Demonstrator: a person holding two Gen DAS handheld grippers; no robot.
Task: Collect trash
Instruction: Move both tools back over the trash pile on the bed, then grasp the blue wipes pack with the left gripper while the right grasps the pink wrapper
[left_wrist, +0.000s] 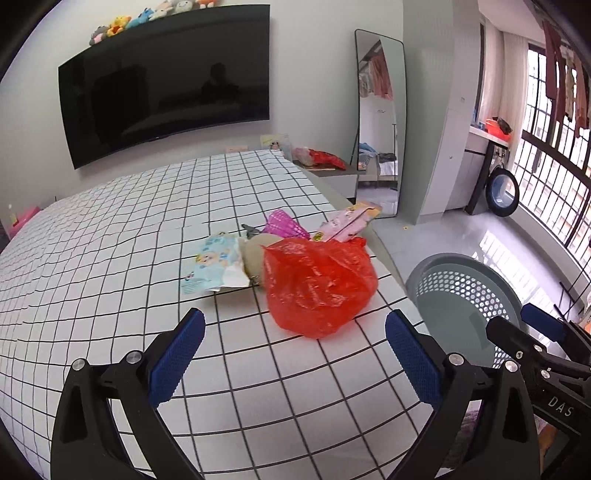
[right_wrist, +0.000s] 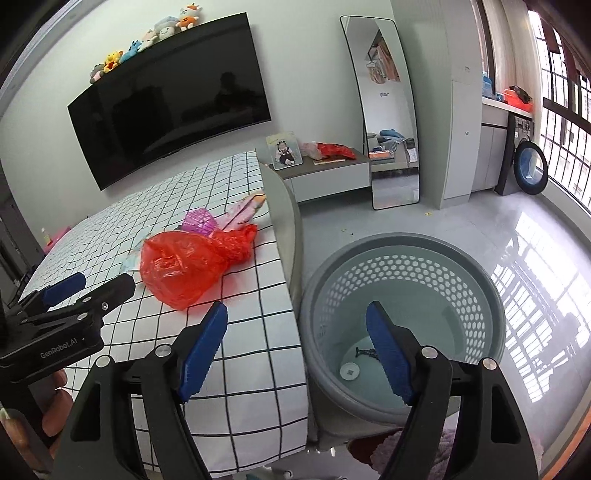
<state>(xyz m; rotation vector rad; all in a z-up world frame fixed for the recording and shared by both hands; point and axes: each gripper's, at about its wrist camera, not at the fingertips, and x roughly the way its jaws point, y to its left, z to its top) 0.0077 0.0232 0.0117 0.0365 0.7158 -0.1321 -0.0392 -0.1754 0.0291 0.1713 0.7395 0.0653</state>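
Both grippers hang open and hold nothing: the left gripper (left_wrist: 295, 350) over the bed (left_wrist: 110, 258), the right gripper (right_wrist: 297, 347) above the bed's edge beside the basket (right_wrist: 402, 258). The red bag (left_wrist: 317, 284) (crumpled) lies on the bed near that edge, wrappers (left_wrist: 214, 269) just behind it.

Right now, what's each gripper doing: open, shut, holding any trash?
Left gripper: open, holding nothing.
Right gripper: open, holding nothing.
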